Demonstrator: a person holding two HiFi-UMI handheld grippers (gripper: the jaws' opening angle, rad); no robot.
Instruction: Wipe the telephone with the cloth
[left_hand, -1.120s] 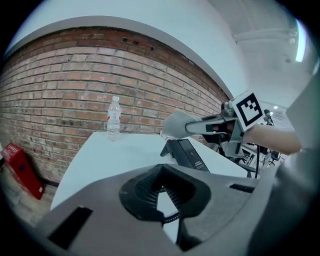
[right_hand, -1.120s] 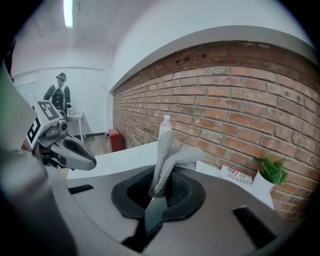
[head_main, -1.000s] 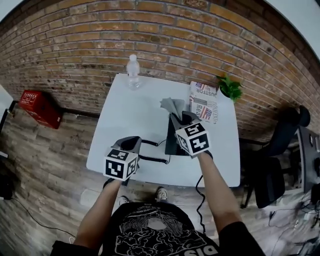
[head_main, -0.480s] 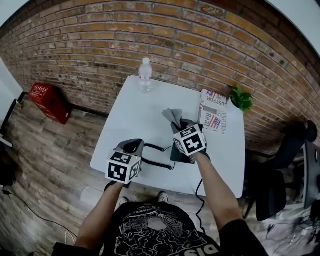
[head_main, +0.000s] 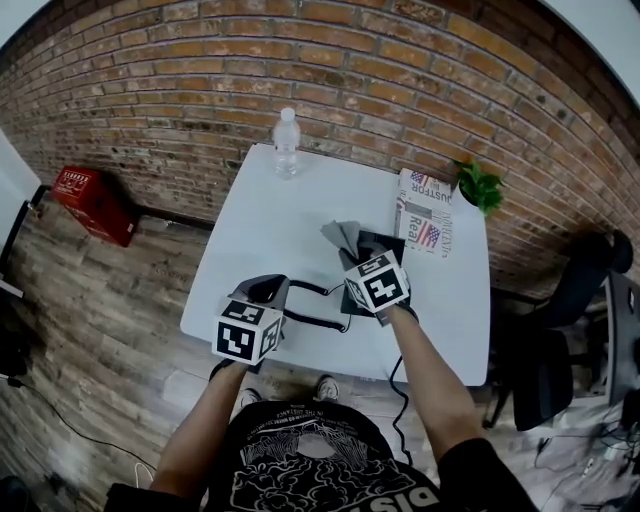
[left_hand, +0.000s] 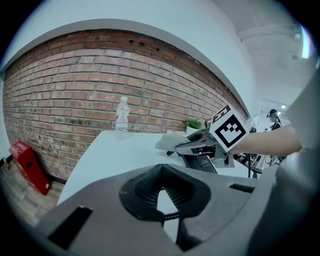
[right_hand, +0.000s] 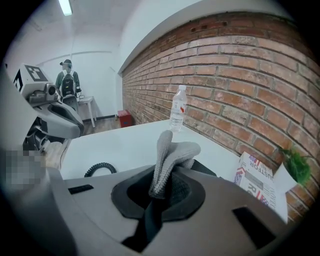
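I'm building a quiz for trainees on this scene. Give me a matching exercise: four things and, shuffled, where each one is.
1 water bottle
2 cloth
3 newspaper
4 red crate

a in the right tongs
b on the floor
c flat, beside the plant
d upright at the table's far edge

Pairs: 1-d, 2-a, 3-c, 4-b

Telephone largely covered in head view by right gripper and cloth; keypad not visible. Left gripper: thin cord across fingers, pinched or merely behind not resolvable.
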